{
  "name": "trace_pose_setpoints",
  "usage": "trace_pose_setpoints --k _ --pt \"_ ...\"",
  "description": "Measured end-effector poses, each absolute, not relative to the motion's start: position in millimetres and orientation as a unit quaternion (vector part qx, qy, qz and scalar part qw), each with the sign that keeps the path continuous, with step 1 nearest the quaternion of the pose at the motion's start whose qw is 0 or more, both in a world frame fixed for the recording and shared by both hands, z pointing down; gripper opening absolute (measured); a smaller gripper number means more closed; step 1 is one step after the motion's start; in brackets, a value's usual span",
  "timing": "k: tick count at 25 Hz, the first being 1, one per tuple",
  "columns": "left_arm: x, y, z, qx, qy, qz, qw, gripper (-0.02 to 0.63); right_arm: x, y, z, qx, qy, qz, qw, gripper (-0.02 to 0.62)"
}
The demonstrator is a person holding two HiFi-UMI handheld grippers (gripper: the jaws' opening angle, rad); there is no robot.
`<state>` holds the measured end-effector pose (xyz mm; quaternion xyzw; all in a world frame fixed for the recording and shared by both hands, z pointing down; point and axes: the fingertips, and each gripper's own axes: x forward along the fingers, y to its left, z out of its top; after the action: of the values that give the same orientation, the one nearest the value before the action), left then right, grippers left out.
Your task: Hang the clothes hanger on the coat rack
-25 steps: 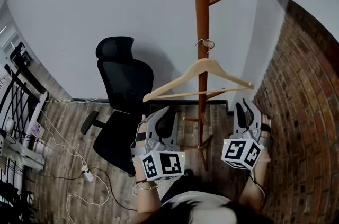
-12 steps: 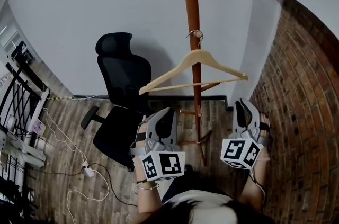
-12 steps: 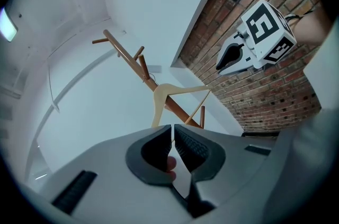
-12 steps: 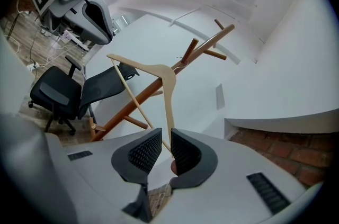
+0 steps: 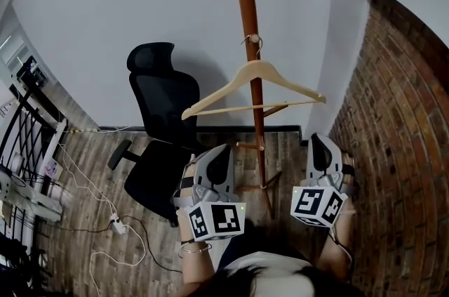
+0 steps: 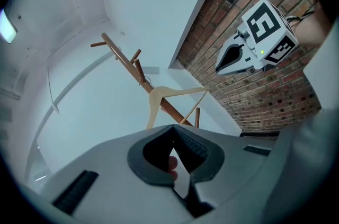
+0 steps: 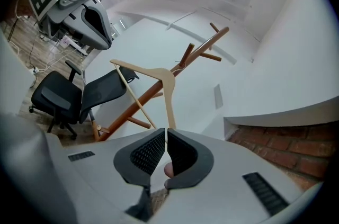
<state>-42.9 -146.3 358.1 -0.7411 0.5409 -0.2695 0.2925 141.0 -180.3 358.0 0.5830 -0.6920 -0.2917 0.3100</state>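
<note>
The light wooden clothes hanger (image 5: 252, 74) hangs by its wire hook (image 5: 254, 43) on a peg of the brown coat rack (image 5: 245, 1), tilted with its left end lower. Both grippers sit below it, apart from it. My left gripper (image 5: 214, 163) is shut with nothing in it, and its jaws have just been closing. My right gripper (image 5: 320, 149) has also just been closing and its jaws meet on nothing. The left gripper view shows the hanger (image 6: 159, 96) beyond the closed tips (image 6: 172, 127). The right gripper view shows the hanger (image 7: 159, 77) beyond the closed tips (image 7: 165, 132).
A black office chair (image 5: 165, 120) stands left of the rack's base. A brick wall (image 5: 400, 113) runs along the right. Cables and a power strip (image 5: 112, 225) lie on the wooden floor at left, beside a metal frame (image 5: 21, 141).
Both grippers' jaws have closed on nothing. The hanger and rack have slid left and slightly up in the head view, farther from the grippers.
</note>
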Motion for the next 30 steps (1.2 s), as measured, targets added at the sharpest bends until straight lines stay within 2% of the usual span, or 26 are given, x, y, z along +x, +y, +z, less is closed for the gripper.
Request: trace_pose_setpoints --k 8,13,30 --pt "-36 -147 358 -0.742 0.541 -0.268 0.292 0.011 141 -168 351 0.594 -0.727 -0.244 0.243 0.035" --pt "-30 -146 358 -0.747 0.533 -0.263 0.298 0.011 138 -162 347 0.596 -0.736 -0.23 0.226 0.035" --pt "-17 -151 363 -0.76 0.512 -0.262 0.304 0.011 149 -157 351 0.609 -0.721 -0.23 0.238 0.035"
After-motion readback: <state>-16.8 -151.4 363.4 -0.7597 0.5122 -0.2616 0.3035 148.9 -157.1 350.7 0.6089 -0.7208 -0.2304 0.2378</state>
